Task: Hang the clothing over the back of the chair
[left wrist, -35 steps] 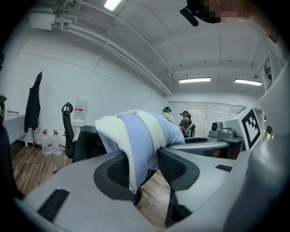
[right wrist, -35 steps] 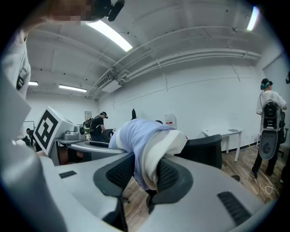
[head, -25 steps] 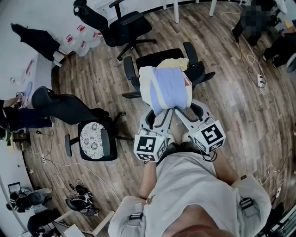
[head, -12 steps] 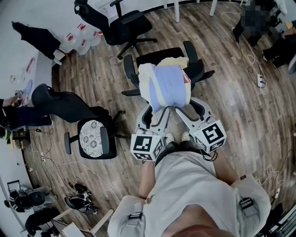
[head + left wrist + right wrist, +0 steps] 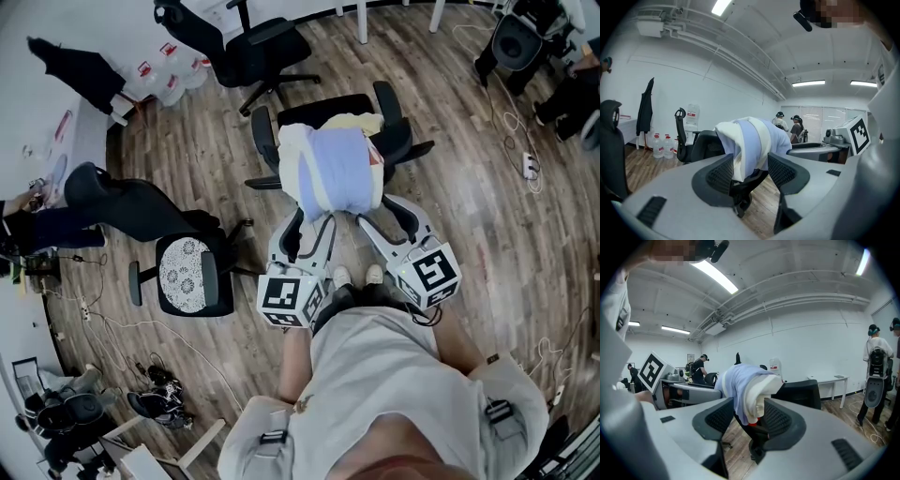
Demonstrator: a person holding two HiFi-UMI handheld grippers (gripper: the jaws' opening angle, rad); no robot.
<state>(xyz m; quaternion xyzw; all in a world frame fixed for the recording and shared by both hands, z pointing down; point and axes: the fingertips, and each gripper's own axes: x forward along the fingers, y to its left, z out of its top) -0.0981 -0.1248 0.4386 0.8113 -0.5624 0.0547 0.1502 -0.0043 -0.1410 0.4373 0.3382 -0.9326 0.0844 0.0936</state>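
Note:
A light blue, cream and yellow garment (image 5: 336, 169) lies draped over the back of the black office chair (image 5: 394, 141) right in front of me. In the left gripper view the garment (image 5: 750, 140) hangs just past the wide gap of my left gripper (image 5: 751, 171). In the right gripper view it (image 5: 745, 385) hangs likewise beyond my right gripper (image 5: 749, 418). Both pairs of jaws have just been opening, and no pad presses on the cloth. From above, the left gripper (image 5: 309, 232) and right gripper (image 5: 386, 214) point at the garment's lower hem from my side.
A chair with a patterned seat cushion (image 5: 190, 277) stands to the left, a dark chair with a coat (image 5: 127, 206) beyond it, and another black chair (image 5: 248, 52) farther off. Water bottles (image 5: 169, 80) line the wall. Cables (image 5: 511, 122) cross the floor at right. People stand in the background.
Both grippers have spread their jaws and drawn slightly back from the garment's hem. The garment stays draped on the chair back.

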